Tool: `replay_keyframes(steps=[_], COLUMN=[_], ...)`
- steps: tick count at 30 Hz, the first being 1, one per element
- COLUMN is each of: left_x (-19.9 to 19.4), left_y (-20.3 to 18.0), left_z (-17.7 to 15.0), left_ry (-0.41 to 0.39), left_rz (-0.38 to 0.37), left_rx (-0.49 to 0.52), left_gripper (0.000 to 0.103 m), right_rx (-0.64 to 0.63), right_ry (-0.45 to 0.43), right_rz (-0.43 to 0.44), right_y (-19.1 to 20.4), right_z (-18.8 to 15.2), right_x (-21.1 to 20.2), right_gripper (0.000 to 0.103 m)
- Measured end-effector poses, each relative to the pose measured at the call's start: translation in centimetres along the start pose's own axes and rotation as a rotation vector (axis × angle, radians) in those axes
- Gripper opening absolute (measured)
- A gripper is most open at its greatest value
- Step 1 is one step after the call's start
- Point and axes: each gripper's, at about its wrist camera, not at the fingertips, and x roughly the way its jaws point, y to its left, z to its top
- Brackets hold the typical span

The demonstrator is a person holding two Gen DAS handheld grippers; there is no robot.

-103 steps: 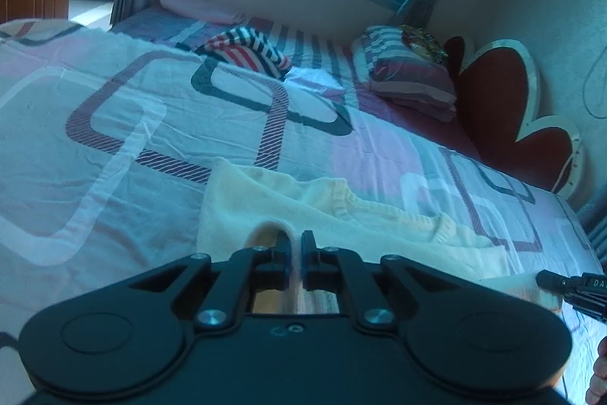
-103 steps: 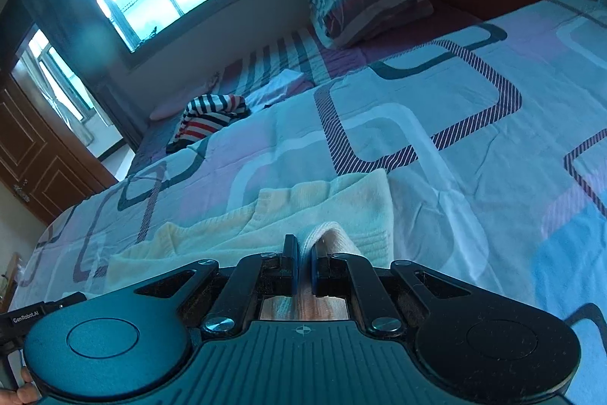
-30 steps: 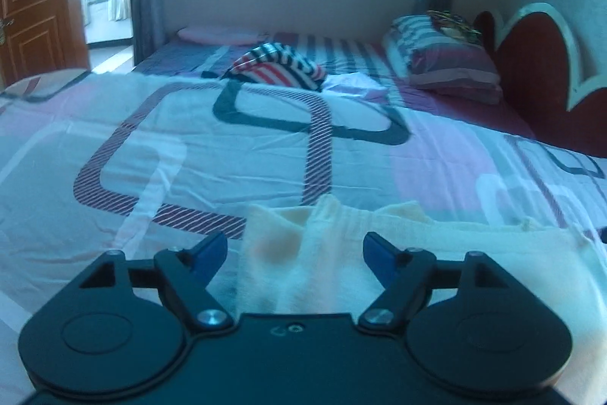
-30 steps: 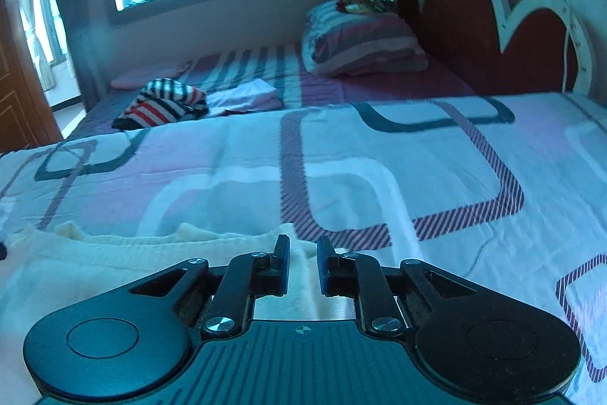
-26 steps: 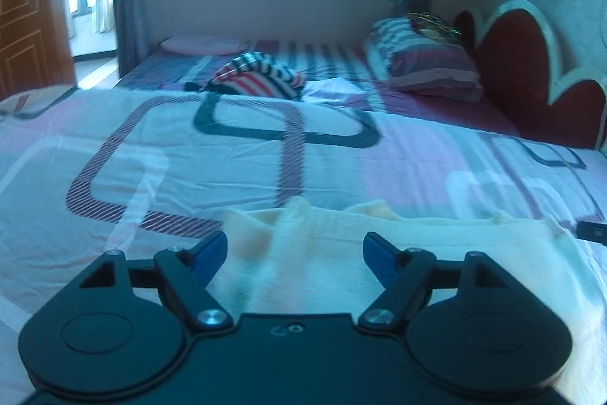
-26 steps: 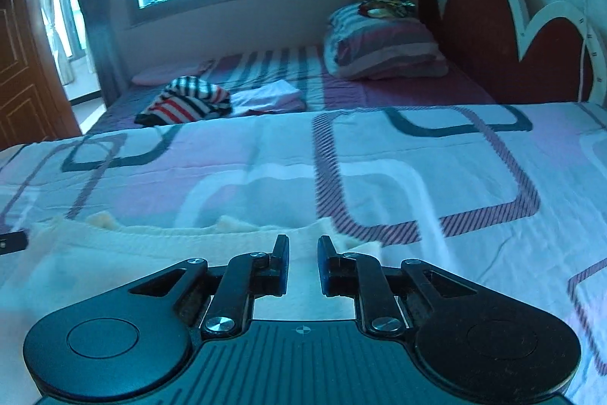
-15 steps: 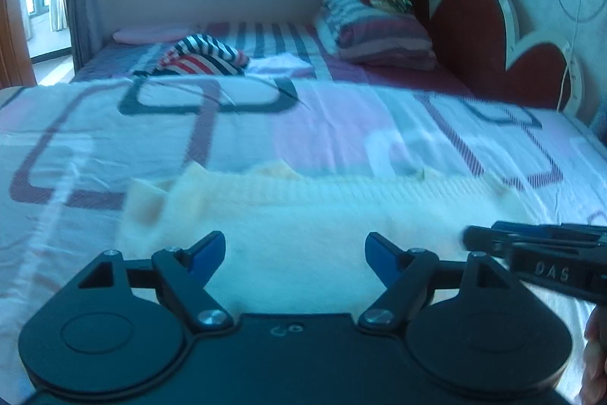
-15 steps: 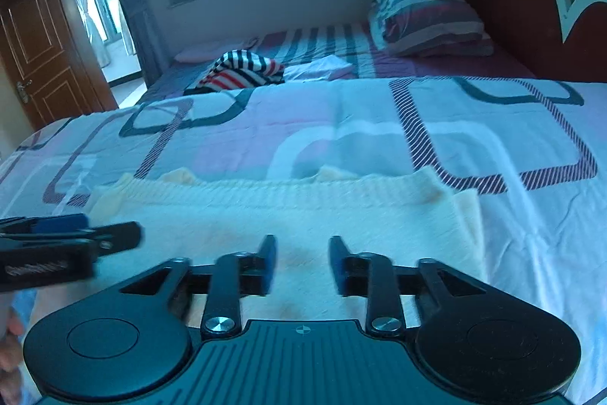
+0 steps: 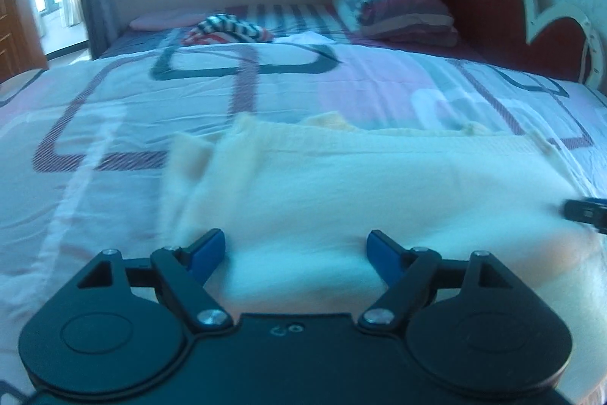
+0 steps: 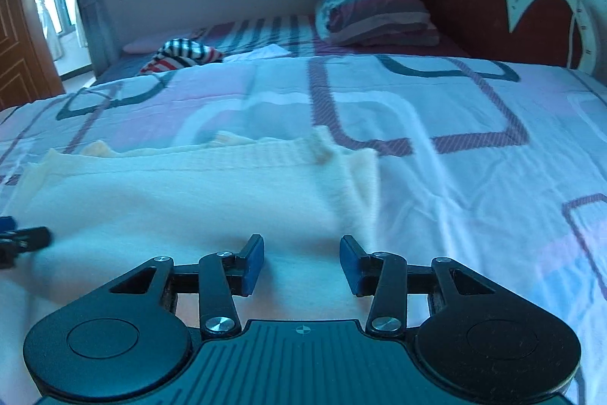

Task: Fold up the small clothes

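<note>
Both claws hang over the near part of a cream knitted garment [image 9: 379,185] spread flat on the bed's patterned quilt [image 9: 114,101]; the left claw [image 9: 296,251] stands wide apart with nothing between its blue pads, and the right claw [image 10: 301,262], which has just been opening, is parted more narrowly and likewise grips nothing, the cloth lying beneath it rather than pinched. The step in hand looks like taking a fresh hold for the next fold; to do it well, each claw should come down onto the near hem at matching spots, bite through every layer and lift evenly so the fold line stays straight. The far edge, with its ribbed band, runs level across both views, though blur makes the near hem hard to place, so I may be misjudging it. Open quilt lies all round the garment; the striped clothes [image 10: 182,54] and the pillow [image 10: 375,18] sit well apart, so nothing crowds the fold.
</note>
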Motion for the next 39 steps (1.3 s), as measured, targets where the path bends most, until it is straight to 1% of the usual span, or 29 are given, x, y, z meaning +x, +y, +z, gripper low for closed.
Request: replay_keyframes(steps=[2, 4, 5, 6, 8, 10, 14, 16, 18, 20, 22, 24, 27, 34, 39], left_x=[-0.3, -0.7, -0.9, -1.2, -2.1, -3.1, -4.5, -4.5, -4.2, -3.7, -3.3, -3.2, -3.6, -4.4, -5.3], left_y=[0.8, 1.4, 1.4, 1.4, 1.3, 0.9, -1.0, -2.1, -2.7, -2.7, -2.4, -2.0, -1.5, -0.1, 0.7], left_z=[-0.3, -0.5, -0.5, -0.5, -0.5, -0.6, -1.3, -1.8, -2.3, -2.8, -3.3, -3.9, -4.3, -5.2, -5.9], left_ry=[0.001, 0.003, 0.004, 0.003, -0.006, -0.013, -0.023, -0.013, -0.001, 0.022, 0.042, 0.039, 0.04, 0.041, 0.05], left_rz=[0.012, 0.018, 0.02, 0.026, 0.025, -0.006, -0.055, -0.077, -0.072, -0.064, -0.057, -0.05, -0.048, -0.03, -0.015], left_rx=[-0.018, -0.038, -0.045, -0.051, -0.068, -0.072, -0.023, 0.0, 0.011, 0.001, -0.012, 0.001, 0.016, 0.011, 0.003], left_gripper=[0.082, 0.082, 0.08, 0.08, 0.079, 0.079, 0.079, 0.079, 0.079, 0.079, 0.079, 0.08, 0.081, 0.082, 0.082], right_rx=[0.015, 0.083, 0.106, 0.094, 0.055, 0.05, 0.007, -0.006, -0.041, -0.057, -0.064, -0.066, -0.069, -0.04, -0.036], right_ry=[0.006, 0.023, 0.026, 0.022, -0.002, -0.028, -0.064, -0.059, -0.037, -0.013, 0.019, 0.031, 0.025, 0.029, 0.032], right_rz=[-0.047, -0.032, -0.029, -0.036, -0.045, -0.01, 0.062, 0.114, 0.148, 0.16, 0.155, 0.132, 0.103, 0.027, -0.013], right_y=[-0.9, -2.3, -2.7, -2.4, -1.5, -0.5, 2.9, 4.9, 6.8, 8.1, 8.5, 7.9, 6.5, 2.4, 1.0], right_z=[-0.3, -0.5, -0.5, -0.4, -0.4, -0.6, -1.1, -1.5, -2.2, -3.0, -3.8, -4.7, -5.1, -6.3, -6.8], right_x=[-0.3, -0.4, -0.8, -1.2, -2.1, -3.2, -5.2, -5.7, -5.6, -5.2, -4.3, -3.9, -4.2, -5.5, -6.3], right_gripper=[0.044, 0.044, 0.044, 0.044, 0.043, 0.043, 0.044, 0.044, 0.044, 0.044, 0.044, 0.043, 0.043, 0.043, 0.043])
